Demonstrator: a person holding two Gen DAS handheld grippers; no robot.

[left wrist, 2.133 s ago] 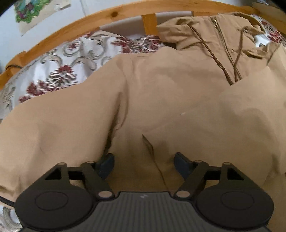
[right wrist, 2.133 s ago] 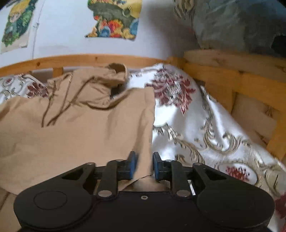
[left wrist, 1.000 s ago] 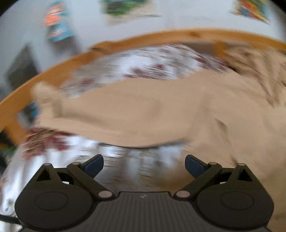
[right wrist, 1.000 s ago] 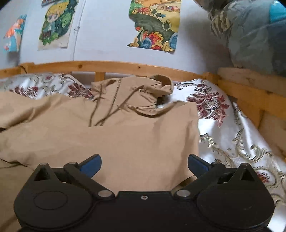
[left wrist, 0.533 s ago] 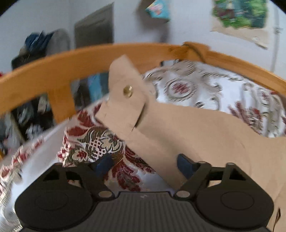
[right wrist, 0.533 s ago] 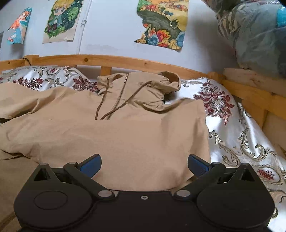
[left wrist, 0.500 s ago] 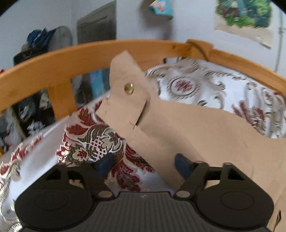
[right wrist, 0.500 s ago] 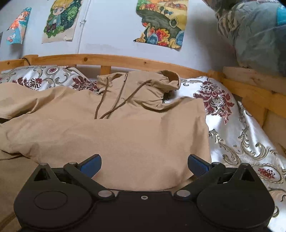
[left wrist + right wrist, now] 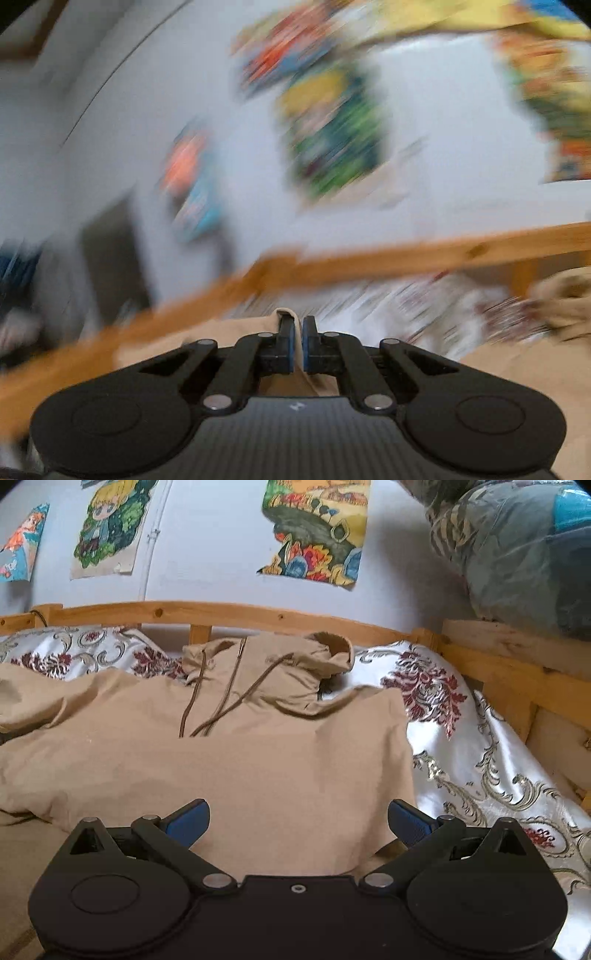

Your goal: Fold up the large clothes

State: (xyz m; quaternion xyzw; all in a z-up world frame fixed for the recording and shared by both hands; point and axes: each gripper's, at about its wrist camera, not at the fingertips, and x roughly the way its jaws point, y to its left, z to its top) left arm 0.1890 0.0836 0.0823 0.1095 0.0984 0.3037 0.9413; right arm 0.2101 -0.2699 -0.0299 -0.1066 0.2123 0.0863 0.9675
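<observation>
A tan hooded jacket (image 9: pixel 221 760) lies spread on the bed, its hood (image 9: pixel 295 657) and drawstrings toward the headboard. My right gripper (image 9: pixel 297 812) hovers open just above the jacket's lower body, with nothing between its fingers. The left wrist view is heavily blurred. There my left gripper (image 9: pixel 297 332) is closing tight on the end of the jacket's sleeve (image 9: pixel 284 315). Tan cloth shows between and under its pads, lifted off the bed. More of the jacket (image 9: pixel 517 369) lies at the lower right.
A wooden bed rail (image 9: pixel 258 613) runs along the wall behind the jacket, and another (image 9: pixel 517 679) borders the right side. A floral satin sheet (image 9: pixel 461 760) covers the mattress. A bundle of bedding (image 9: pixel 517 546) sits at the upper right. Posters (image 9: pixel 314 528) hang on the wall.
My left gripper has shut on the sleeve end and swung upward, from facing the bed to facing the wall. The right gripper stays open and still.
</observation>
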